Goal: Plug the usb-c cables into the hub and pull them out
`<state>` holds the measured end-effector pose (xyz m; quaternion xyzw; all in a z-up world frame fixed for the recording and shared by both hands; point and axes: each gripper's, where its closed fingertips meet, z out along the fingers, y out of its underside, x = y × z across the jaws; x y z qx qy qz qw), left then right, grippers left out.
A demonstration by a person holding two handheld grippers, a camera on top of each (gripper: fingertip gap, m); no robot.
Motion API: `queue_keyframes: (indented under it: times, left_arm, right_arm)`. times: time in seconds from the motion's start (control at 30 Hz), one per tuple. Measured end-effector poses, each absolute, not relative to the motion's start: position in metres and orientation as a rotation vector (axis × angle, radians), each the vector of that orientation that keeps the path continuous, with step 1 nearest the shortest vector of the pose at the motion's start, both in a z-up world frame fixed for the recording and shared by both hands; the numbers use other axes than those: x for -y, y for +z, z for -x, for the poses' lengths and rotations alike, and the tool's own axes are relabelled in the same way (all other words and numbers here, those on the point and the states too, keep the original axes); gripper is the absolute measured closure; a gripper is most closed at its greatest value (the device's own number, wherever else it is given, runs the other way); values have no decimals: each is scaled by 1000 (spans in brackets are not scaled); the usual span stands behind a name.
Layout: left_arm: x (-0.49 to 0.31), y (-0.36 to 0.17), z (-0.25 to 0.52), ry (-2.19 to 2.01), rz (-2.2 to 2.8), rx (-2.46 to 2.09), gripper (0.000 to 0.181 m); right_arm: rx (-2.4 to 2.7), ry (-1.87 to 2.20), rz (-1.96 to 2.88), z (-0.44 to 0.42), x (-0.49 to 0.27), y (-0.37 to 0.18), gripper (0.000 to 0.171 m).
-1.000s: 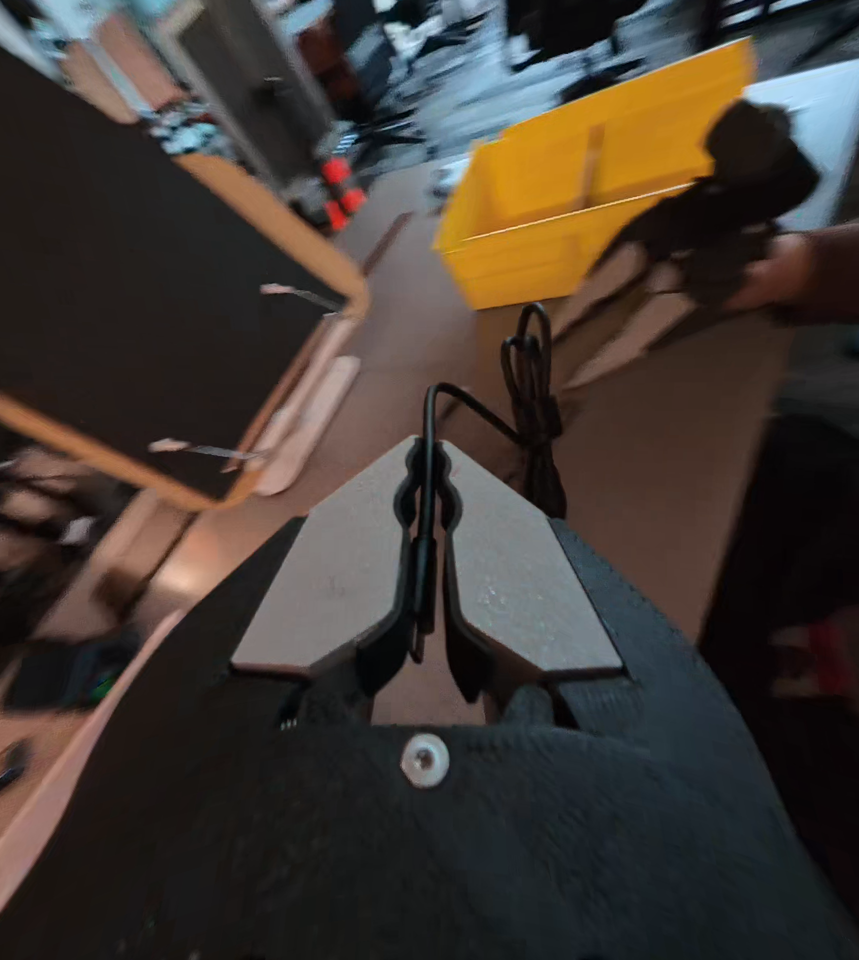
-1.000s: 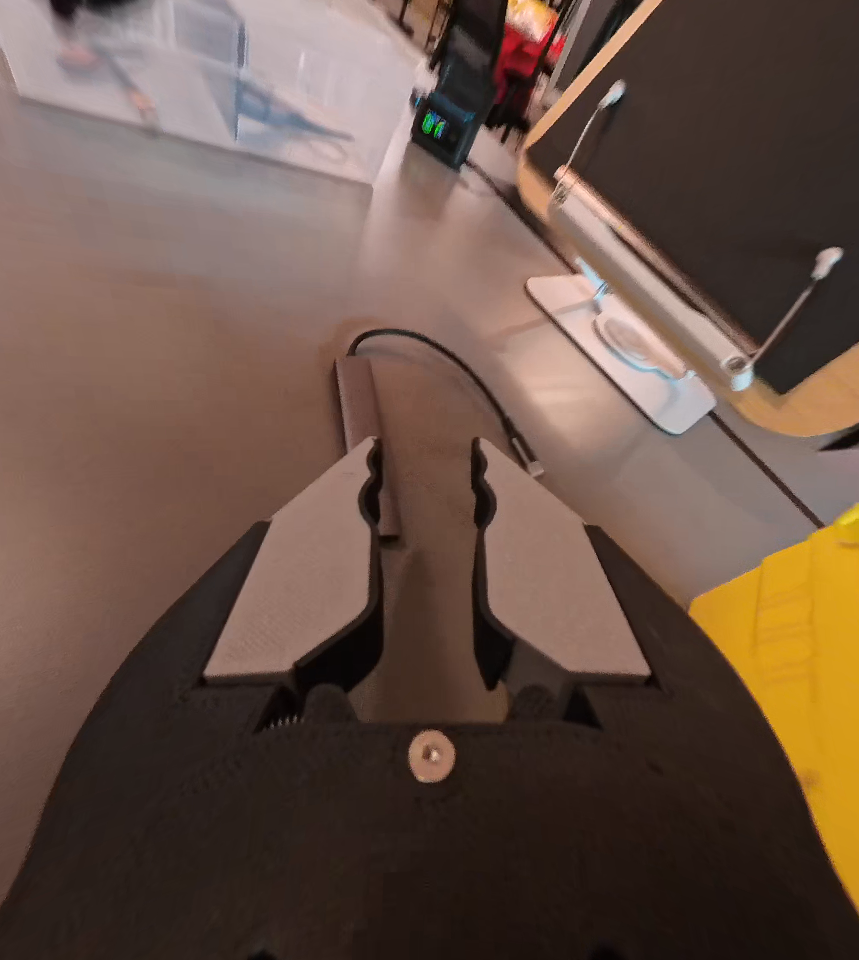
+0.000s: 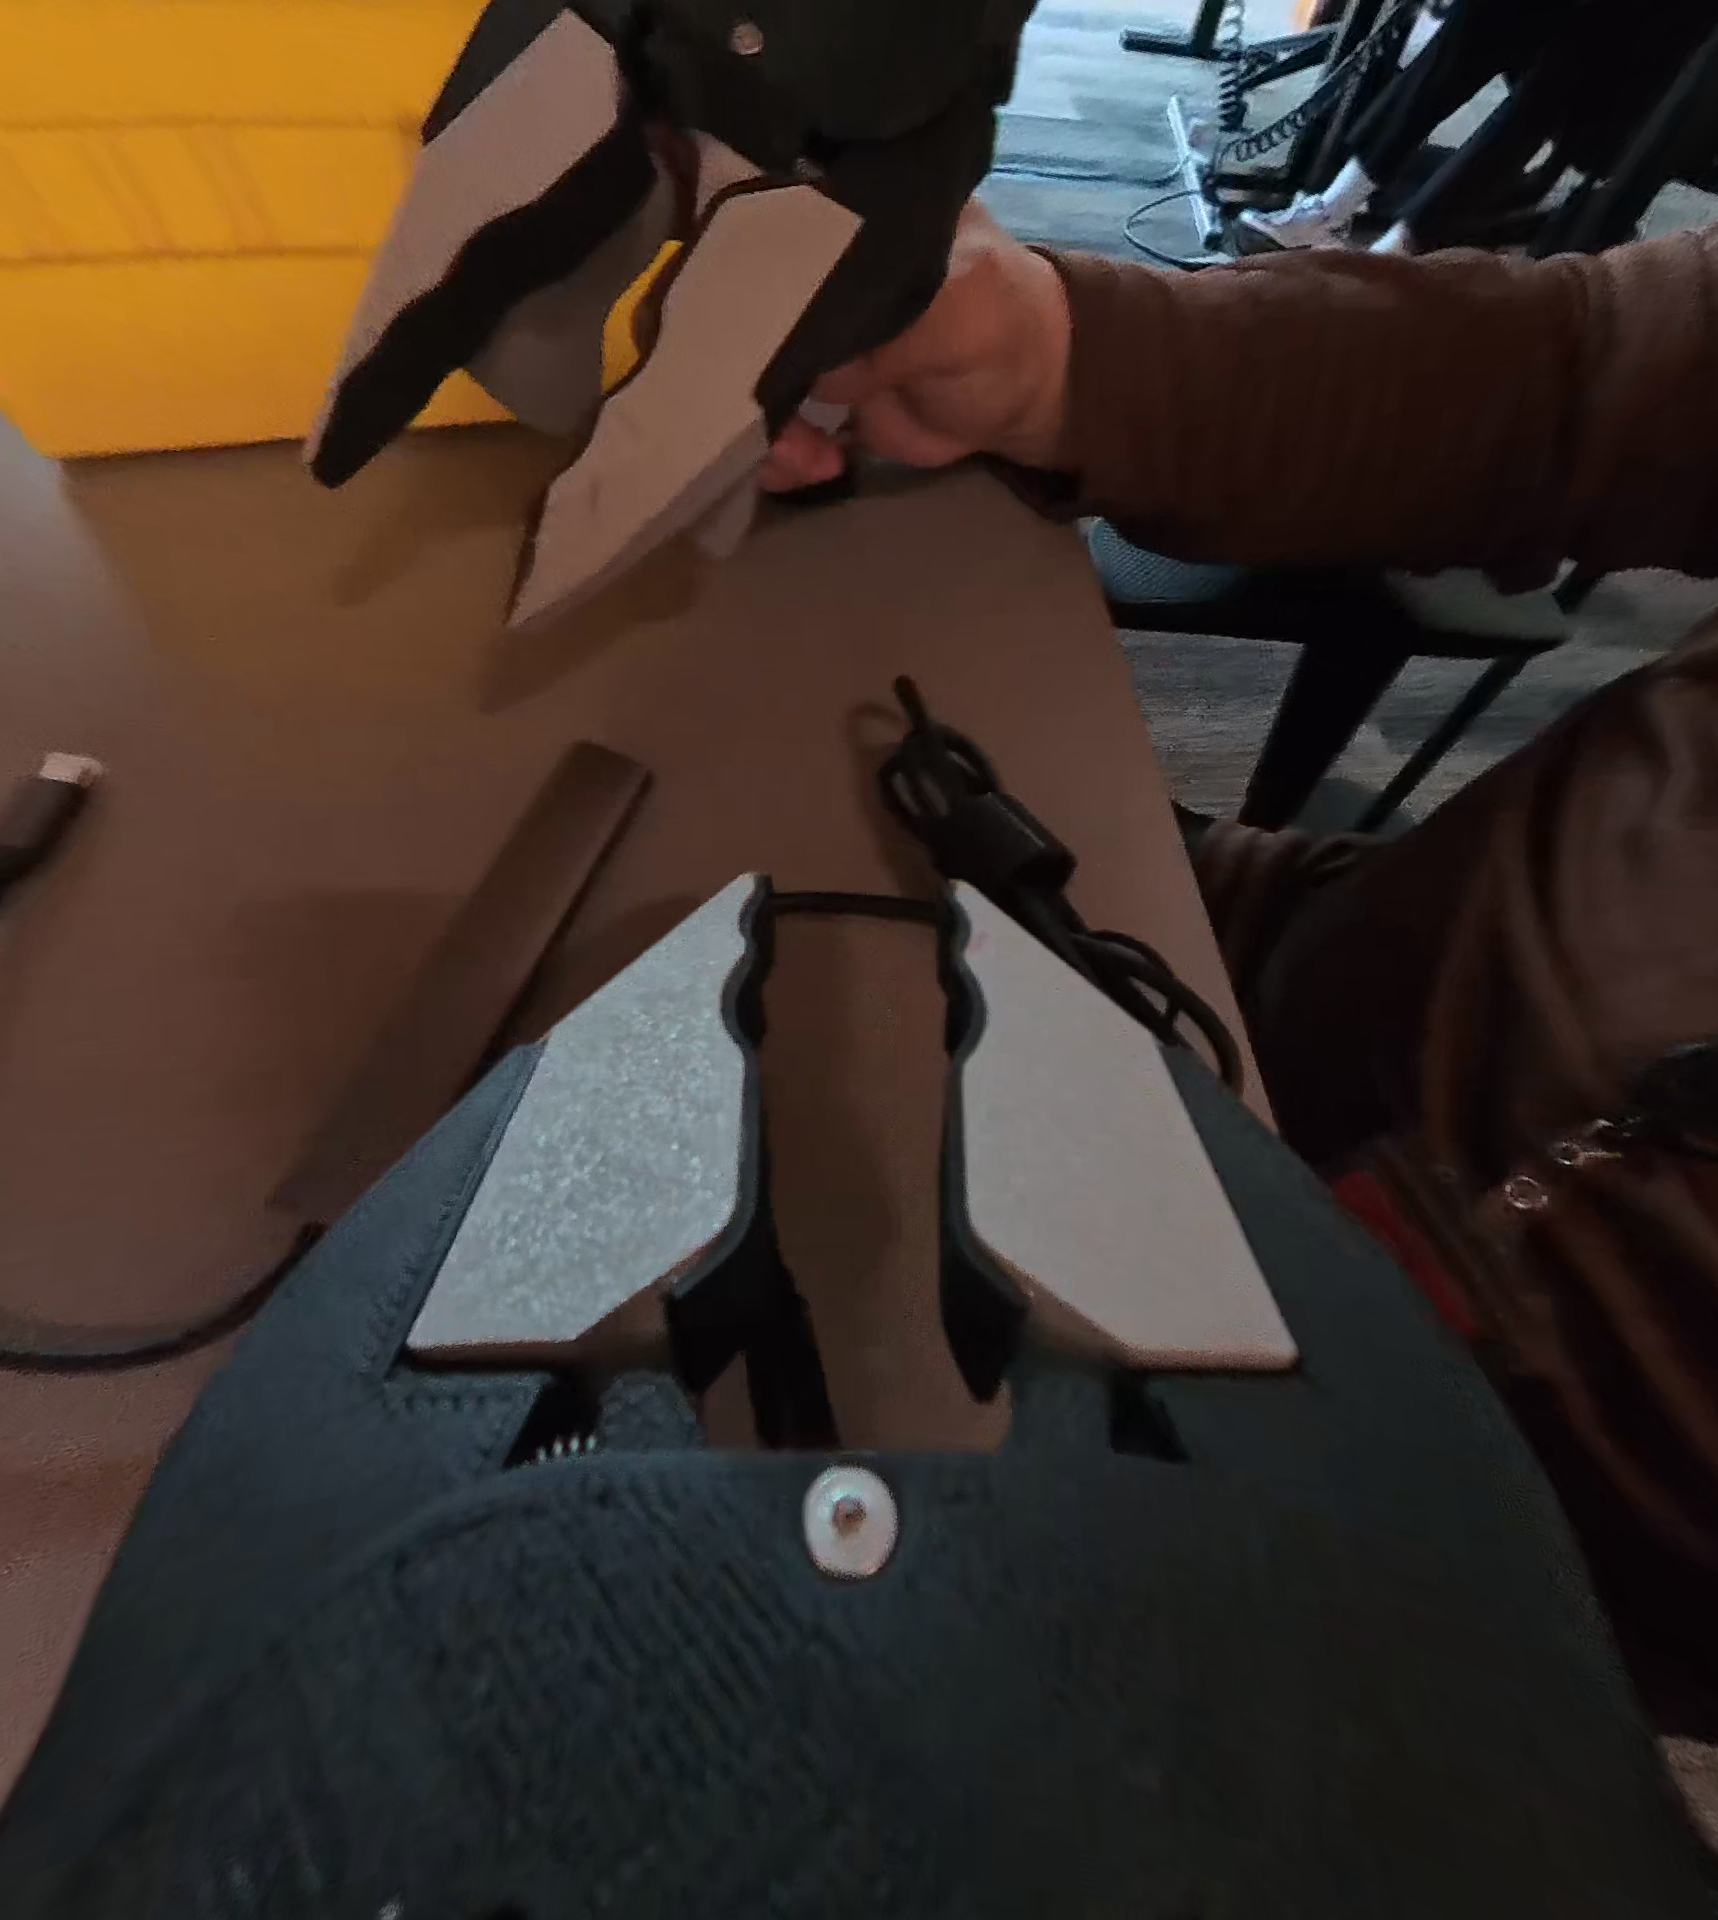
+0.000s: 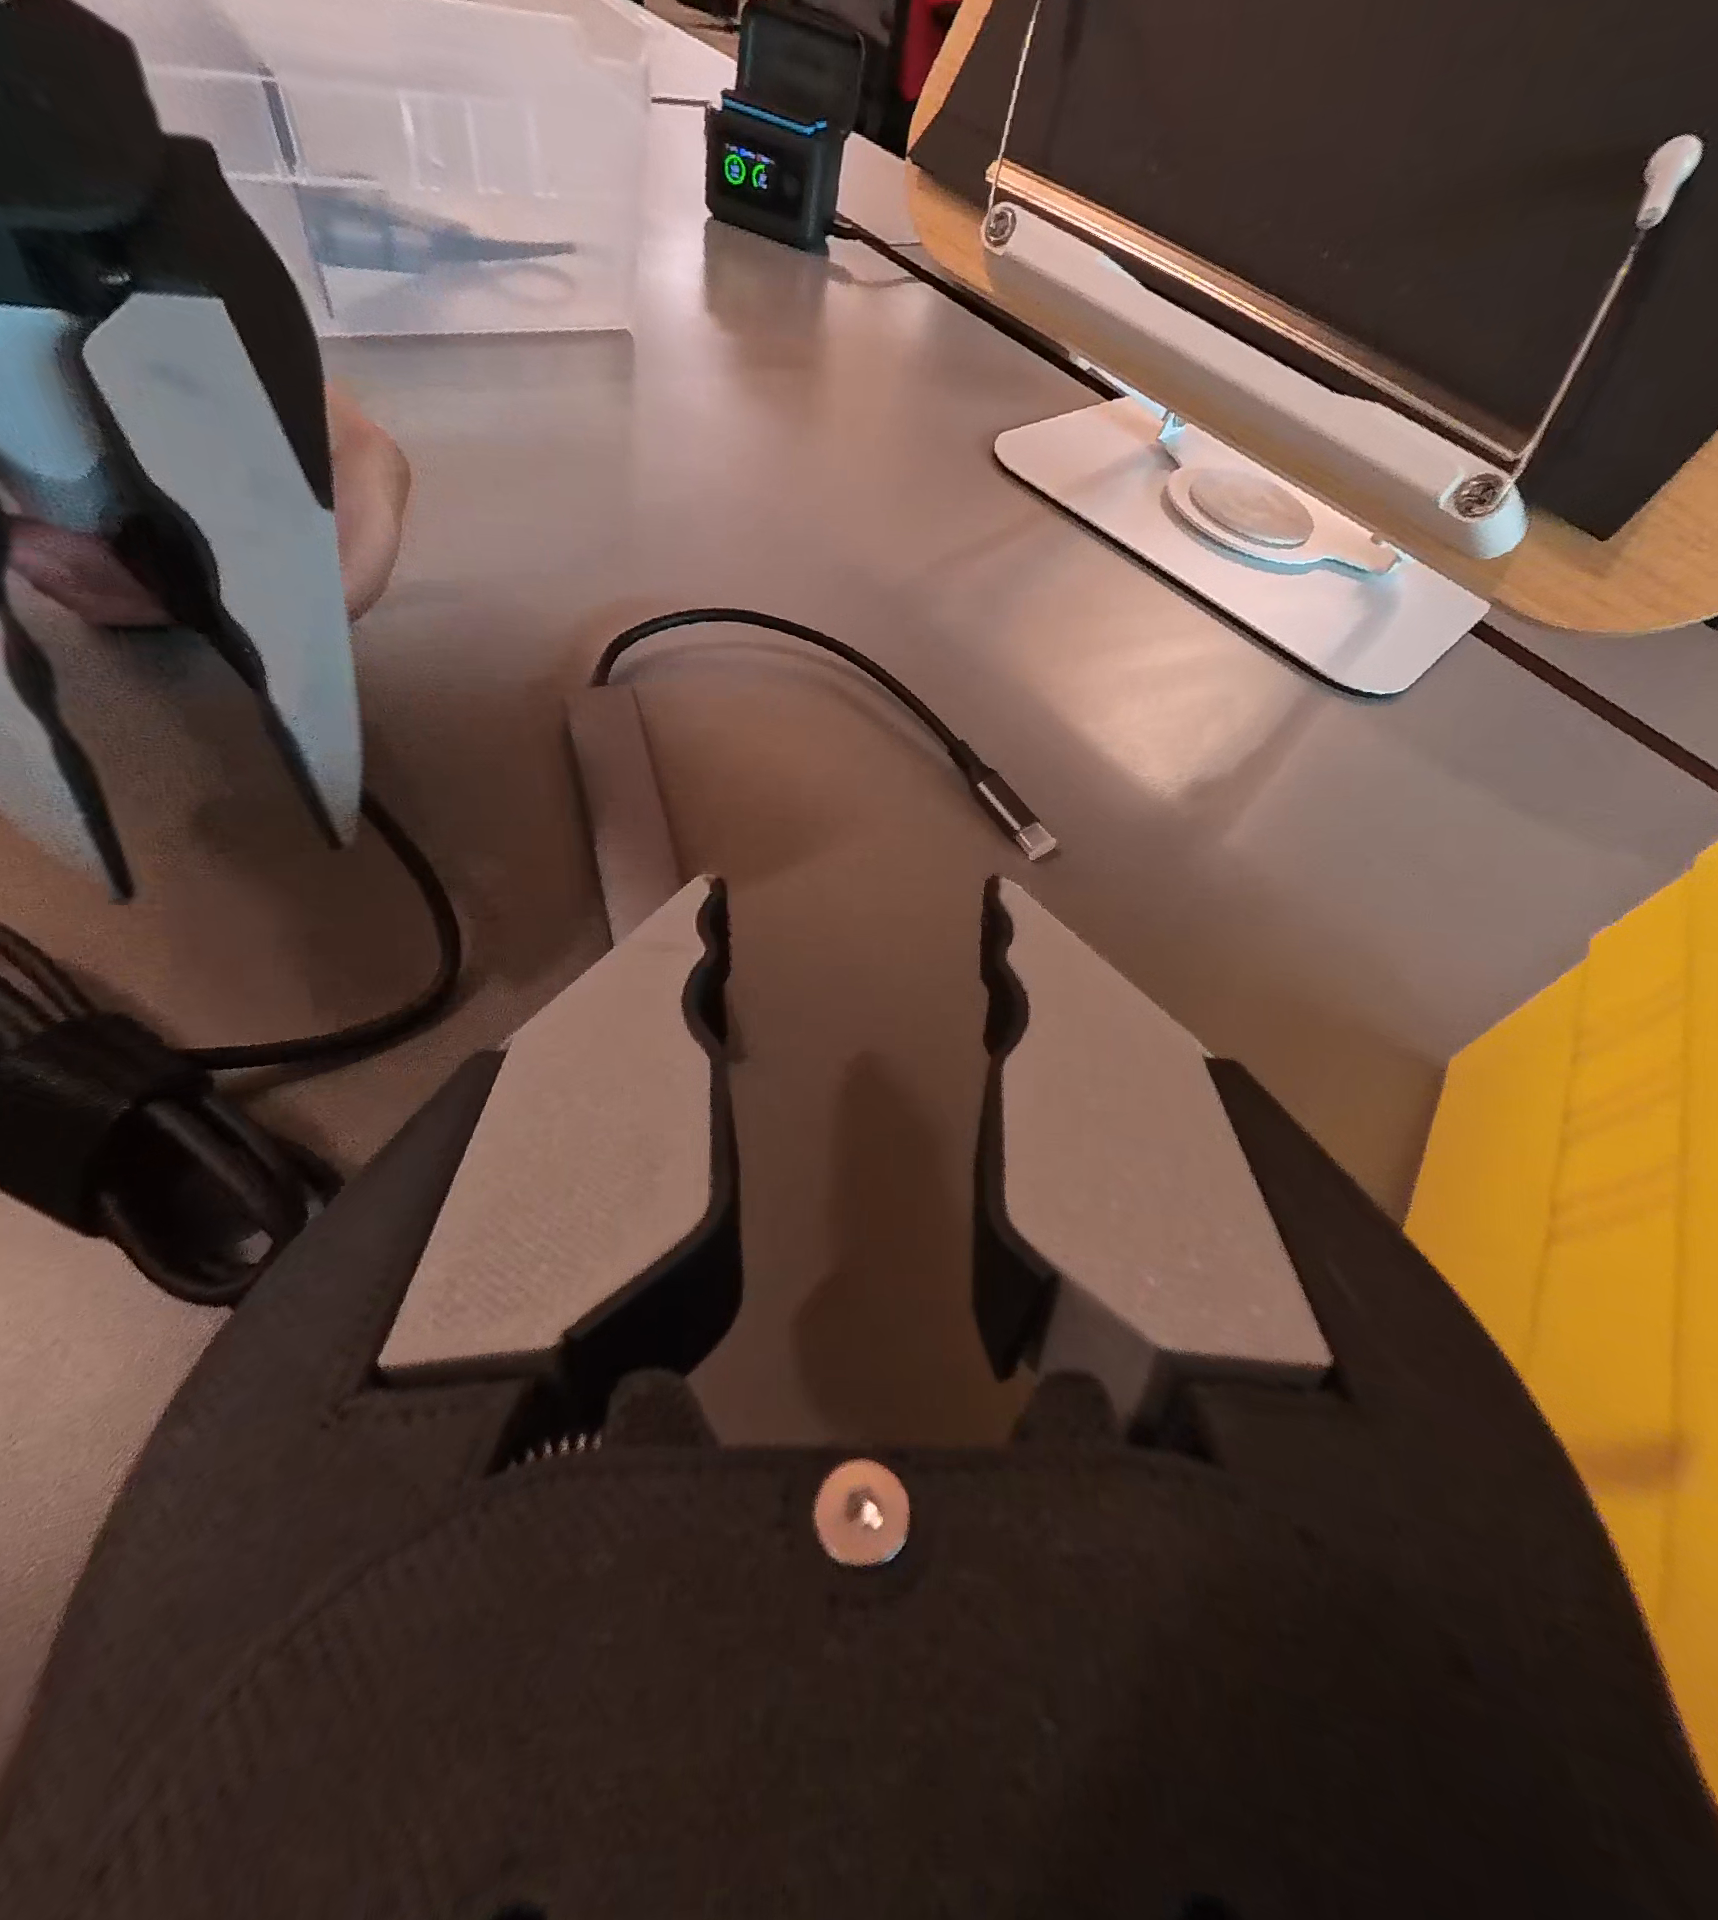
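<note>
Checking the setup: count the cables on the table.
2: a short cable from the hub's far end, plug free; a black bundle beside the hub. Others may be hidden.

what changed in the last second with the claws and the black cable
The left claw let go of the black cable: a second ago it was shut on the plug end, now it is open and the cable lies on the table. The right claw opened a little wider. The hub and its short lead stayed put.
</note>
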<state>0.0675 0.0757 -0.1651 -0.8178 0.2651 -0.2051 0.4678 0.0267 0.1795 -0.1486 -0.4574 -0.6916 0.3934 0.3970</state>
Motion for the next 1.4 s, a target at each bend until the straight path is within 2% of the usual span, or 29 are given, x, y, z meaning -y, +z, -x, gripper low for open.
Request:
queue_keyframes:
  times: [0.17, 0.33, 0.5, 0.77, 1.0, 1.07, 1.13, 1.23, 1.4]
  left_arm:
    - [-82, -146, -39, -384, 1914, -549, 151]
    - [-73, -98, -37, -599, 1685, -441, 150]
    - [-54, -50, -28, -862, 1395, -342, 157]
    - [-75, -59, 10, -629, 1440, -180, 159]
    - [-82, -73, 7, -614, 1518, -173, 151]
    - [-84, -77, 8, -577, 1537, -174, 149]
    - [-85, -81, 7, -580, 1563, -173, 144]
    - [-84, -84, 4, -644, 1595, -179, 130]
    - [-87, -89, 26, -422, 1640, -162, 129]
  right_arm:
    - [1798, 992, 1147, -27, -175, -153, 125]
    - [1830, 991, 1140, -27, -172, -156, 127]
    - [1899, 1002, 1144, -31, -166, -163, 129]
    - [2049, 1014, 1124, -38, -150, -177, 128]
    - [2096, 733, 1091, -33, -152, -197, 131]
    - [2101, 736, 1091, -33, -152, -198, 132]
    - [2125, 746, 1105, -31, -151, -200, 149]
    - [2177, 793, 1110, -22, -146, -201, 152]
    - [2193, 866, 1137, 10, -147, -187, 152]
